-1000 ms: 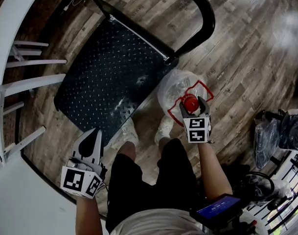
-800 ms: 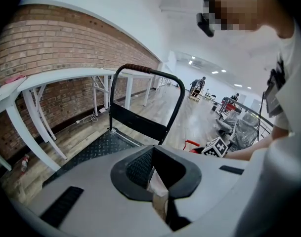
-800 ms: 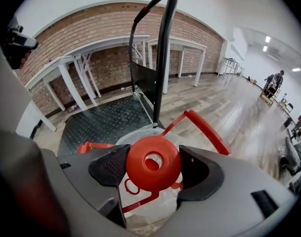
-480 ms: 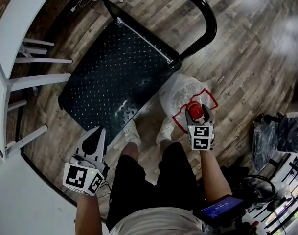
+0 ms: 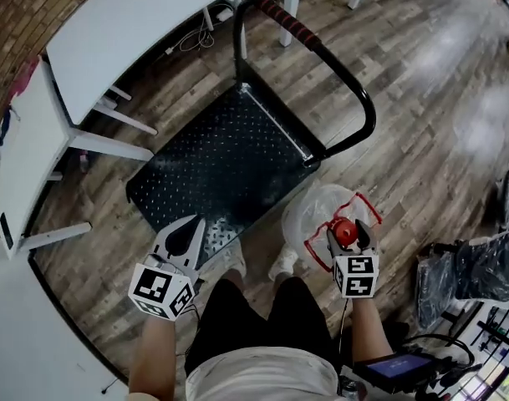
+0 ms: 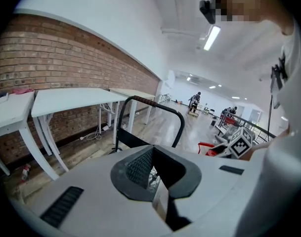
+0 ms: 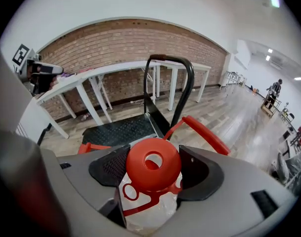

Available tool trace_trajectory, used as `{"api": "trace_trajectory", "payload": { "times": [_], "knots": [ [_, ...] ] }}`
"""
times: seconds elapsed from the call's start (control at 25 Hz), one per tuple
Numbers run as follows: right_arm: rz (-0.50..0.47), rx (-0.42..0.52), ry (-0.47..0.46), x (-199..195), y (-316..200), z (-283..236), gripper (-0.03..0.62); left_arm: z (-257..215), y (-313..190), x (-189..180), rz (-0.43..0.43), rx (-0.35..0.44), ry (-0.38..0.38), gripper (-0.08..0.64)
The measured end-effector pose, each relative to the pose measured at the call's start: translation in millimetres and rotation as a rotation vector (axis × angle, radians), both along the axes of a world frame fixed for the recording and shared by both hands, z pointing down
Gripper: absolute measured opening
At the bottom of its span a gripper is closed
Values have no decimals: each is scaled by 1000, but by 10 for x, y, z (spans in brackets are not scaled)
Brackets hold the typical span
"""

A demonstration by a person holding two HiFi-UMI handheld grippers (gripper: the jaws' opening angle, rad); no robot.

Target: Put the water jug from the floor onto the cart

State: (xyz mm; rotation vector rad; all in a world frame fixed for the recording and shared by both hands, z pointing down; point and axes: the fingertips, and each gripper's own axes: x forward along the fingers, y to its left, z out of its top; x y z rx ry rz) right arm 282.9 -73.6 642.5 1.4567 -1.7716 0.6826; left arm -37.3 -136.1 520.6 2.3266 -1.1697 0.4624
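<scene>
Lift is under way: the right gripper (image 5: 347, 235) has the jug (image 5: 314, 215) by the neck. Its jaws stand wide, one on each side just under the red cap (image 7: 152, 163). They have just closed in a little onto it, and I judge the hold firm enough to carry. A second ago the head view looked down close on the cart (image 5: 229, 165) and the jug. Now it sits higher and further back, taking in the whole deck, the push bar (image 5: 358, 98) and the white tables (image 5: 129, 32) by the brick wall. The person seems to have straightened up, and the jug has come along with the right gripper. In the right gripper view the clear body hangs below the jaws, with the red carry handle (image 7: 209, 136) arching past them and the deck lying beyond and lower. That suggests the jug has left the floor (image 5: 421, 73), though no view shows its base. It is not on the cart yet. It hangs beside the deck's near right corner, just ahead of the person's shoes (image 5: 283, 261) and on the outer side of the push bar's upright. The left gripper (image 5: 191, 224) has also come up and hovers over the deck's near edge, its jaws drawn together at the tips around nothing. What remains is to swing the jug left over the deck, clear of the upright, and set it down. A full jug held only by the neck may sway or slip, so a steadying left gripper could help.
</scene>
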Motion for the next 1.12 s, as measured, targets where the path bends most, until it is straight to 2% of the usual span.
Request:
{"api": "trace_trajectory", "payload": {
  "times": [0.32,0.56,0.84,1.12],
  "knots": [
    [-88,76,-28,-683,-367,-1015,311,-427,-122,-900,-101,89,38,0],
    [-157,129,-36,-1149,-898,-1386,311,-542,-253,-1356,-154,108,60,0],
    [-394,156,-44,-1849,-1555,-1394,311,-547,-389,-1532,-250,96,29,0],
    [-633,119,-103,-2501,-2261,-1154,311,-679,-597,-1637,-447,82,45,0]
  ]
}}
